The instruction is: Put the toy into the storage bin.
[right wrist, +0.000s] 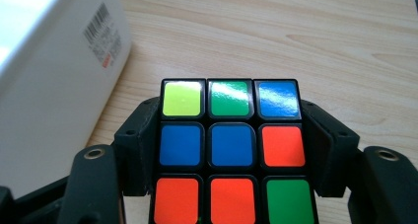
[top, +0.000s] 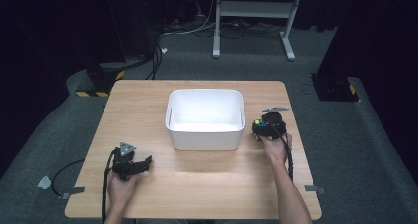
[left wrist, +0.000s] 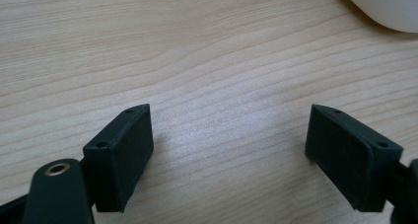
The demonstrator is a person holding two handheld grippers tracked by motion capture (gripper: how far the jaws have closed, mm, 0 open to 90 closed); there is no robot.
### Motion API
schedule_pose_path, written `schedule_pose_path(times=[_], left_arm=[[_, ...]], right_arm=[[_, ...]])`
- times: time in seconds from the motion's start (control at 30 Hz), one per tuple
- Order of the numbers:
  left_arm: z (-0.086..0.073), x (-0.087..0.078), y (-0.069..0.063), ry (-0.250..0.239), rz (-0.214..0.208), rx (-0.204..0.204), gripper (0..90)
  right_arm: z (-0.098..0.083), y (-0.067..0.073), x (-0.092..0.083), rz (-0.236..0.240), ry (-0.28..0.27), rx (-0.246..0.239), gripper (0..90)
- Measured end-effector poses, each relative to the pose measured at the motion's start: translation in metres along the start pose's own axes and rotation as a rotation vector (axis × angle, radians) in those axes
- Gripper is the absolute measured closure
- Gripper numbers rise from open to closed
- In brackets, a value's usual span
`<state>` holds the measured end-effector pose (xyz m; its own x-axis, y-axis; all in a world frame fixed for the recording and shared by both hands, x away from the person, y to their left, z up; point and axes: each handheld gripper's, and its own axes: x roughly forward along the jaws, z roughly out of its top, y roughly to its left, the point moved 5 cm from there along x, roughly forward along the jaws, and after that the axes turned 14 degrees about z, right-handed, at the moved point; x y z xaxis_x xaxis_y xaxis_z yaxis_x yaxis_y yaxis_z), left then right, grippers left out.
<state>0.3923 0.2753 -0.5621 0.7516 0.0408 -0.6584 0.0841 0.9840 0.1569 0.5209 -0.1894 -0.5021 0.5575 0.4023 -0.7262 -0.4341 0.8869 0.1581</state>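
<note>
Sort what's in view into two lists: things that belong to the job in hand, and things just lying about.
Job in hand:
- puzzle cube, clamped in the right gripper
- white bin, beside the cube

Lying about:
- left gripper, open, with bare wooden table between its pads
- white desk frame on the floor behind

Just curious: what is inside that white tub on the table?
The white tub looks empty: a bare white floor shows. Its near wall hides the strip of floor just behind it.

My right gripper (top: pixel 262 127) grips a coloured cube (top: pixel 260 125) just right of the white bin (top: pixel 205 137). My left gripper (top: pixel 143 163) rests on the table (top: pixel 207 184), near-left of the bin.
</note>
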Motion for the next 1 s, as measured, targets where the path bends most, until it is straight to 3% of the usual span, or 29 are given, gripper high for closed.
schedule_pose_path(times=[0.13, 0.53, 1.0], left_arm=[[0.000, 0.000, 0.000, 0.000, 0.000, 0.000, 18.3], [0.000, 0.000, 0.000, 0.001, 0.000, 0.002, 18.3], [0.000, 0.000, 0.000, 0.001, 0.000, 0.001, 18.3]], right_arm=[[0.003, 0.004, -0.009, 0.010, -0.020, -0.026, 34.0], [0.008, 0.013, -0.034, 0.106, -0.065, -0.047, 34.0], [0.006, 0.016, -0.047, 0.151, -0.071, -0.060, 34.0]])
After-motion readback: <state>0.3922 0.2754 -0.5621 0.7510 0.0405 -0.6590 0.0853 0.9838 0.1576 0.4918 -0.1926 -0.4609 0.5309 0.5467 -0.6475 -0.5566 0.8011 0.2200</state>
